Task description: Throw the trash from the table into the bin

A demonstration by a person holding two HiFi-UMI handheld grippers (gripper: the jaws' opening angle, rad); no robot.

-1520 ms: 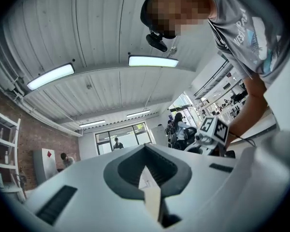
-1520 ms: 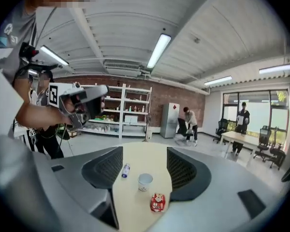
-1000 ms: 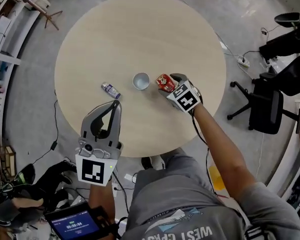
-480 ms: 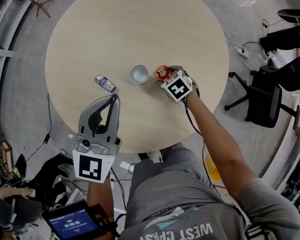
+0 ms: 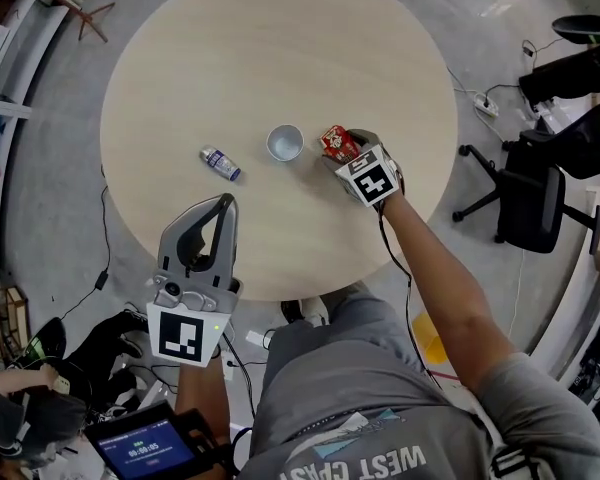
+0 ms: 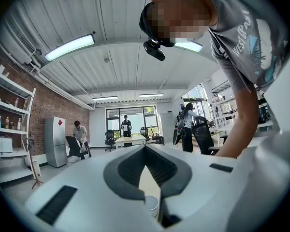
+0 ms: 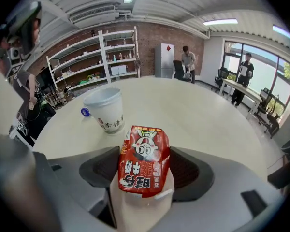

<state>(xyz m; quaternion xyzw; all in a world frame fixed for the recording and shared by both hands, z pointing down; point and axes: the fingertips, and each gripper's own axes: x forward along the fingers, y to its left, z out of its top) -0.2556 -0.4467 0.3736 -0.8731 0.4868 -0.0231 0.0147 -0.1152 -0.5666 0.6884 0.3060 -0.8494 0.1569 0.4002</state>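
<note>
Right tool (image 5: 350,151): jaws wide apart, straddling the red carton (image 7: 144,161), which lies on the round desk (image 5: 280,48) between the pads, not clamped. Left tool (image 5: 224,204): jaw tips closed together, nothing held, level over the desk's near edge. White paper cup (image 5: 284,143) stands just beside the carton. Small capped bottle (image 5: 220,163) lies further left, well apart from it.

Round table (image 5: 280,48): small bottle (image 5: 220,163), paper cup (image 5: 284,142), red carton (image 5: 336,143) at right gripper (image 5: 348,154) jaws; left gripper (image 5: 225,206) over near edge.
</note>
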